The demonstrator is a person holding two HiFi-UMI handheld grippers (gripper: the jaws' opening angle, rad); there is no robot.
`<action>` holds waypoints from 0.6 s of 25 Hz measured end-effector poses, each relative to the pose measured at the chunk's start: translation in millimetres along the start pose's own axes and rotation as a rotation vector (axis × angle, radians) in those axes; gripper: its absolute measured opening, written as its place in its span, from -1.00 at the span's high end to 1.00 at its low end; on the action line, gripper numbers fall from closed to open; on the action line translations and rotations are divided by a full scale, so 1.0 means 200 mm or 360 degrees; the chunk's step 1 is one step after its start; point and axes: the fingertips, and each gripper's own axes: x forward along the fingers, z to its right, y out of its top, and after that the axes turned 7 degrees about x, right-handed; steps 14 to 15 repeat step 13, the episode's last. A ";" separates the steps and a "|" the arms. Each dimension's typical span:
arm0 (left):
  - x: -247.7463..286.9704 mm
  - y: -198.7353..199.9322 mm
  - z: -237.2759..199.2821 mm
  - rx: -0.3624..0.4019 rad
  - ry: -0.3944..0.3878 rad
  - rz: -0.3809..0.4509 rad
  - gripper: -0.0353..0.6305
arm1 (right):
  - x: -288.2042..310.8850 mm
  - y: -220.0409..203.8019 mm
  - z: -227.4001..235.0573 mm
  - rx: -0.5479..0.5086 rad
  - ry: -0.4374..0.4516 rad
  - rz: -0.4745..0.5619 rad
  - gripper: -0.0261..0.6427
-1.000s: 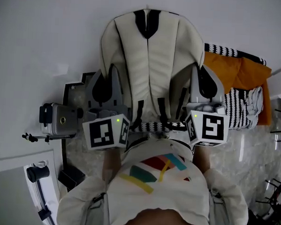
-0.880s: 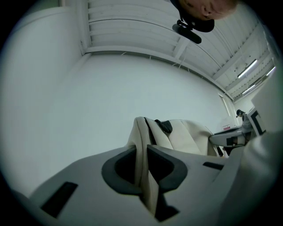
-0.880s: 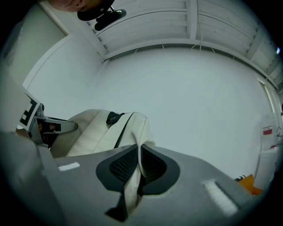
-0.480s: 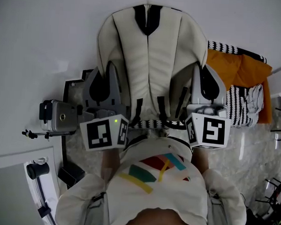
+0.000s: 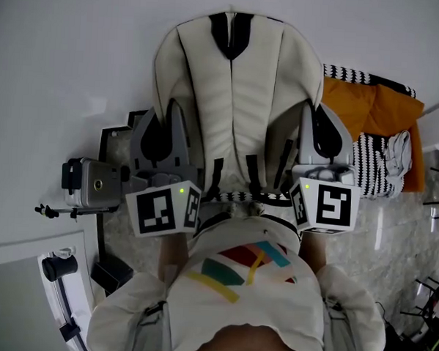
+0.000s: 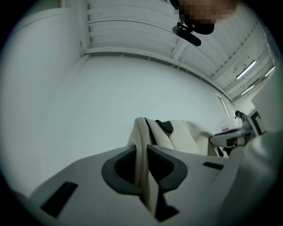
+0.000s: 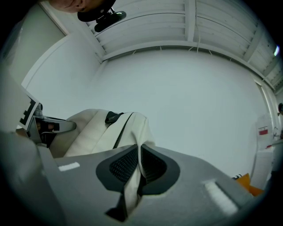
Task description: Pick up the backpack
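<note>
Backpack [image 5: 234,98]: cream-white, padded, with black trim at its far end and dark strap ends near the person. It is held out in front of the person's chest between the two grippers, against a plain white wall [image 5: 64,53]. Left hand-held gripper [image 5: 171,121]: grey, marker cube [image 5: 163,208] at its rear, set at the backpack's left edge. Its own view shows the jaws drawn narrow and pinched on a fold of the cream fabric, which runs up between the pads to the pack body [image 6: 185,137]; grip point [image 6: 142,152]. Right hand-held gripper [image 5: 314,125]: same build, second marker cube [image 5: 324,202] at its rear, set at the backpack's right edge. Its own view likewise shows the jaws nearly together, clamped on a strip of cream material [image 7: 132,185] that leads to the pack [image 7: 97,128]; grip point [image 7: 139,154]. Person: pale top [image 5: 244,268] with coloured print, at the lower centre of the head view. Orange cloth [image 5: 369,113] and black-and-white striped fabric [image 5: 374,168]: to the right, beside the pack. Small silver camera unit [image 5: 94,186]: to the left, just beside the left gripper. Speckled floor [image 5: 392,239]: lower right.
</note>
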 end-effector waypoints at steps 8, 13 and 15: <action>-0.01 0.01 0.01 0.0006 0.0002 0.0001 0.76 | -0.02 0.00 0.00 0.0002 0.0007 0.0001 0.85; -0.02 -0.01 0.00 -0.0003 0.0004 -0.0014 0.76 | -0.01 -0.01 0.00 -0.0007 0.0001 -0.0015 0.85; -0.02 -0.01 0.00 -0.0003 0.0004 -0.0014 0.76 | -0.01 -0.01 0.00 -0.0007 0.0001 -0.0015 0.85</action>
